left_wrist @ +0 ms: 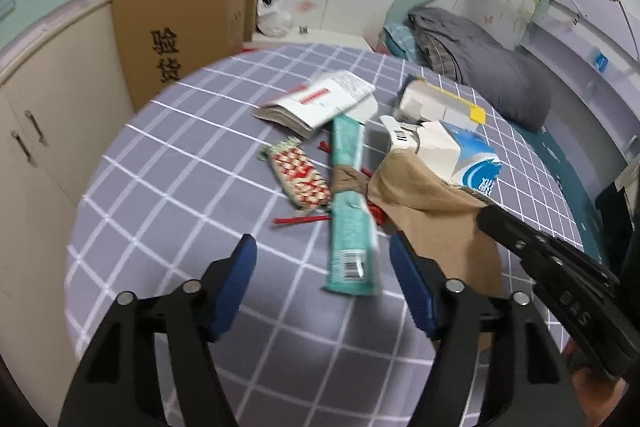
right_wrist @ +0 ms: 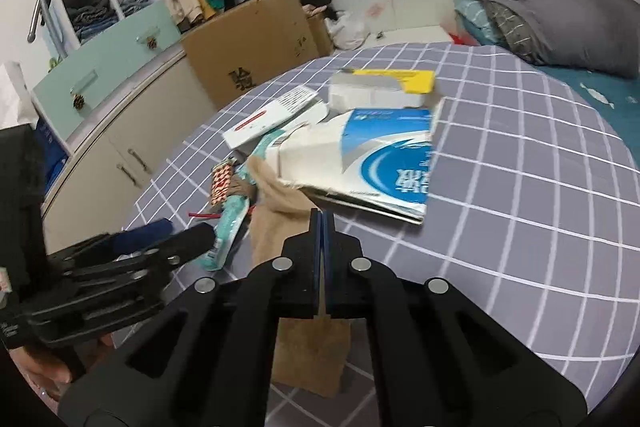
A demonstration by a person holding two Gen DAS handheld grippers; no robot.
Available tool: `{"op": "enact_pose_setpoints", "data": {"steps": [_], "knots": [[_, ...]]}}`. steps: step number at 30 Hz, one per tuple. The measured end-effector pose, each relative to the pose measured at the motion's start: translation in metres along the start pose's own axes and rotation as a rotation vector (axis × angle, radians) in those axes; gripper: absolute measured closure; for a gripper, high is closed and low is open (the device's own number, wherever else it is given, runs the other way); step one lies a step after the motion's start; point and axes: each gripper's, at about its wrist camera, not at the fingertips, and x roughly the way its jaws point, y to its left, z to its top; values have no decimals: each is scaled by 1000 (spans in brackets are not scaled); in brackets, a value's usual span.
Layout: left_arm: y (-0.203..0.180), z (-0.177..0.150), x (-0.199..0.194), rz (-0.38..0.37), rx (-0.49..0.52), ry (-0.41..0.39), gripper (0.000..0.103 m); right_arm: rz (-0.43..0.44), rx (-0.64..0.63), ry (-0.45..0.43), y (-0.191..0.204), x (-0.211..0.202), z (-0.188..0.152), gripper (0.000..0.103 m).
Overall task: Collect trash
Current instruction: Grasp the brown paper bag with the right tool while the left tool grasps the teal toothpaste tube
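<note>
while the right gripper [right_wrist: 321, 217] has its fingers pressed together on the edge of a tan paper bag [right_wrist: 280, 223], the left gripper [left_wrist: 322, 247] hangs with its blue-padded fingers [left_wrist: 240, 267] parted wide and nothing pressed between them. the trash lies in a loose heap on a bed covered with a grey sheet with white grid lines [left_wrist: 168, 195]. a long teal wrapper [left_wrist: 352, 227] lies just ahead of the left fingers, its barcode end between the two tips, untouched. to its left sits a red-and-white patterned packet [left_wrist: 300, 175], with thin red strips [left_wrist: 300, 219] beside it. further back are a white folded leaflet [left_wrist: 320, 103], a white box with a yellow flap [left_wrist: 440, 103], and a torn blue-and-white carton [right_wrist: 380, 155] that overlaps the tan paper bag. a brown cardboard box [left_wrist: 180, 23] stands beside the bed against pale cabinets, and a grey pillow [left_wrist: 500, 71] rests at the bed's far corner.
</note>
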Motion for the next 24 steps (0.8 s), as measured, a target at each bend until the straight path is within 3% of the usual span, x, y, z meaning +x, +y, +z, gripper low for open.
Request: {"op": "enact_pose_setpoints", "data": {"steps": [7, 8, 10, 12, 24], "knots": [[-12, 7, 19, 28, 24, 26, 42, 5, 22, 0, -7, -4, -1, 102], [-16, 8, 21, 42, 48, 28, 46, 2, 19, 1, -5, -4, -1, 102], [-22, 8, 23, 79, 86, 29, 70, -4, 13, -5, -4, -5, -1, 102], [-21, 7, 21, 59, 91, 31, 75, -6, 13, -7, -4, -6, -1, 102], [-5, -10, -45, -70, 69, -101, 80, 40, -10, -67, 30, -42, -1, 102]]}}
